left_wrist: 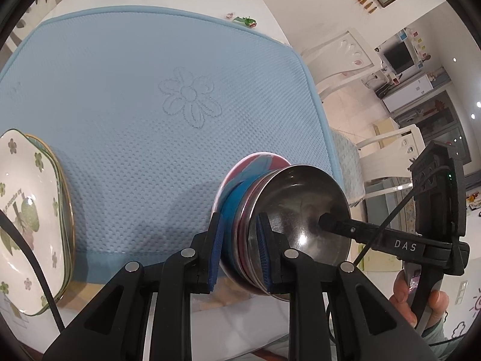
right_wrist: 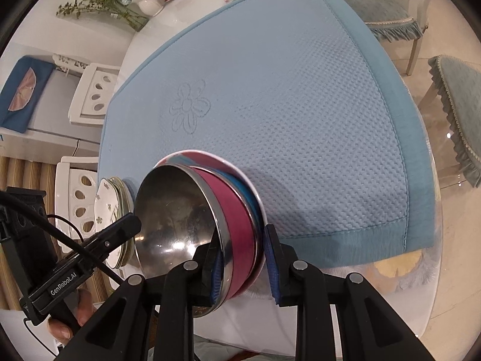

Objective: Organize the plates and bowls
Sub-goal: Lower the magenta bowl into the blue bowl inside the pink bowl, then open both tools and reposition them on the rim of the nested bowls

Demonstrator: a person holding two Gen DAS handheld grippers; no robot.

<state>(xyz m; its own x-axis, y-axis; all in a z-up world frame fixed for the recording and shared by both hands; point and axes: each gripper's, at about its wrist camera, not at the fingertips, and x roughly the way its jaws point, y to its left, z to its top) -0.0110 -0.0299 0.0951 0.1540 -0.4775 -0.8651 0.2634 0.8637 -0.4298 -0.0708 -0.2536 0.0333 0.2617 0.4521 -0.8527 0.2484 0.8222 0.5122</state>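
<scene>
Above the near edge of the blue mat [left_wrist: 126, 96], a stack of nested bowls [left_wrist: 240, 210] is held on its side between both grippers. The stack comprises a steel-lined bowl [right_wrist: 177, 219] with a magenta wall, a blue bowl and a pink-and-white rim. The left gripper [left_wrist: 239, 252] is clamped on the stack's rim at one side. The right gripper [right_wrist: 245, 263] is clamped on the opposite side, one finger inside the steel bowl. Floral plates [left_wrist: 27, 219] lie stacked at the mat's left edge, apart from the bowls. The mat covers a white table [right_wrist: 156, 42].
</scene>
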